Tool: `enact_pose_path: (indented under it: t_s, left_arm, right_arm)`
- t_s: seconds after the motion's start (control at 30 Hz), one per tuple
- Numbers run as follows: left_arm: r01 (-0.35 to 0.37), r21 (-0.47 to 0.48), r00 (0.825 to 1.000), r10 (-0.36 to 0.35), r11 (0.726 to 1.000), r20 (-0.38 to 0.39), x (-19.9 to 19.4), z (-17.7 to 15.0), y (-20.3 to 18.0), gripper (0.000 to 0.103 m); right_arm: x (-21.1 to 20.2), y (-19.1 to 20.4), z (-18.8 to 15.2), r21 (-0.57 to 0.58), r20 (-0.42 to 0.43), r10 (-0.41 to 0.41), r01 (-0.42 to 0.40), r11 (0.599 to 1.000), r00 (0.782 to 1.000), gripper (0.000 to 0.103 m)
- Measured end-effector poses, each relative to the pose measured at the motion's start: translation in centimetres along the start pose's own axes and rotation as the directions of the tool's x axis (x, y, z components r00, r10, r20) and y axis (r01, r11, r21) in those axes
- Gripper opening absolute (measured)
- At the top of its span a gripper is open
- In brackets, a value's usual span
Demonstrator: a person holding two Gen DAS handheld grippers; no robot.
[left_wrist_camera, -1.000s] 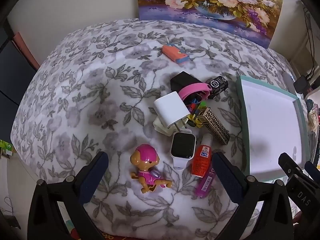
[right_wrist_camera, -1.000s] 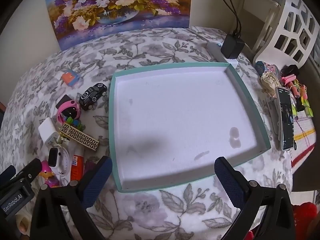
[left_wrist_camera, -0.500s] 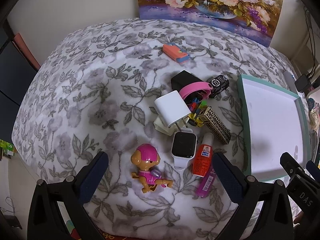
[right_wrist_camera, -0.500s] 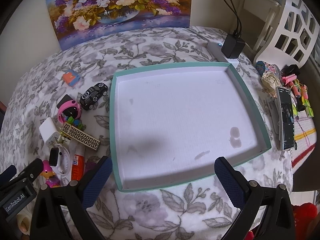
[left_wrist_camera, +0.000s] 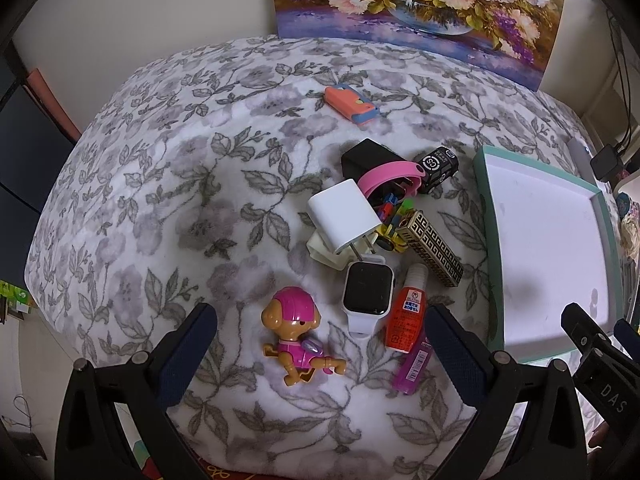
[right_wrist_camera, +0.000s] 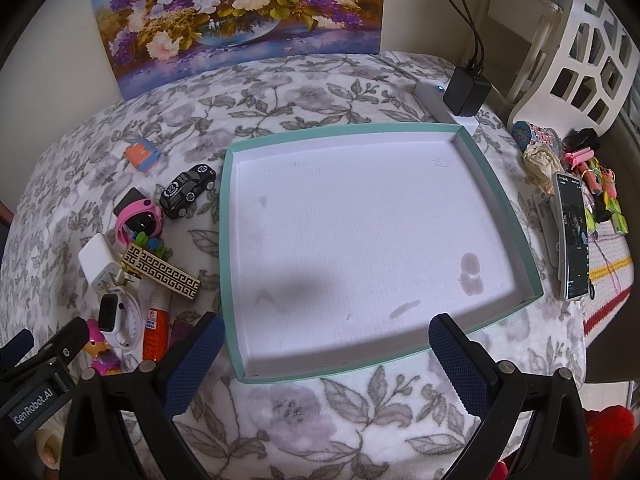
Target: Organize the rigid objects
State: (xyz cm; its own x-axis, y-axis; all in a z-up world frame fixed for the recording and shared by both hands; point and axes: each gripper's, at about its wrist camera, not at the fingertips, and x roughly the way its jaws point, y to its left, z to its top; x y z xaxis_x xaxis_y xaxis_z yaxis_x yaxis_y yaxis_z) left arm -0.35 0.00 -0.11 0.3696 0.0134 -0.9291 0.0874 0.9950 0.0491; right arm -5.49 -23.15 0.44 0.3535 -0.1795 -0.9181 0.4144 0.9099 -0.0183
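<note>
A pile of small objects lies on the floral cloth: a pink toy dog (left_wrist_camera: 296,334), a white smartwatch (left_wrist_camera: 366,294), an orange glue bottle (left_wrist_camera: 406,314), a purple tube (left_wrist_camera: 412,364), a white charger (left_wrist_camera: 344,216), a gold-patterned box (left_wrist_camera: 434,248), a pink watch band (left_wrist_camera: 390,178), a black toy car (left_wrist_camera: 436,168) and an orange eraser (left_wrist_camera: 350,104). My left gripper (left_wrist_camera: 320,344) is open and empty above the dog. A teal-rimmed white tray (right_wrist_camera: 224,240) is empty. My right gripper (right_wrist_camera: 324,352) is open and empty over the tray's near edge.
A flower painting (right_wrist_camera: 236,12) leans on the back wall. A power strip with a black adapter (right_wrist_camera: 466,92) sits behind the tray. A phone (right_wrist_camera: 574,236) and small trinkets lie right of the tray, beside a white chair (right_wrist_camera: 576,52).
The left wrist view has shifted slightly left, so the tray sits further right in it. The right view is nearly unchanged. No object has moved.
</note>
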Motion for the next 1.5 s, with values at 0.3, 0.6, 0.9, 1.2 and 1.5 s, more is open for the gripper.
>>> enact_pose_path:
  t_s: [0.3,0.6,0.9,1.2,1.5]
  left_arm:
    - [-0.003,0.001,1.000,0.003,1.000,0.000,-0.01,0.00,-0.09,0.103]
    - [-0.004,0.001,1.000,0.004,1.000,-0.001,0.03,0.02,-0.16,0.103]
    - [-0.006,0.001,1.000,0.006,1.000,-0.002,0.07,0.02,-0.21,0.103]
    - [-0.007,0.001,1.000,0.007,1.000,-0.002,0.07,0.03,-0.27,0.103]
    - [-0.006,-0.023,1.000,0.007,1.000,0.011,-0.34,-0.15,0.54,0.103]
  right_arm:
    - [0.03,0.07,-0.02,-0.001,-0.001,0.000,0.000,1.000,1.000,0.103]
    - [0.09,0.10,-0.05,0.000,-0.002,-0.001,0.001,1.000,1.000,0.103]
    - [0.14,0.09,-0.05,0.000,-0.003,-0.001,0.001,1.000,1.000,0.103]
    - [0.16,0.08,-0.05,0.001,-0.003,-0.001,0.001,1.000,1.000,0.103]
    - [-0.09,0.35,-0.39,0.000,0.013,0.018,-0.018,1.000,1.000,0.103]
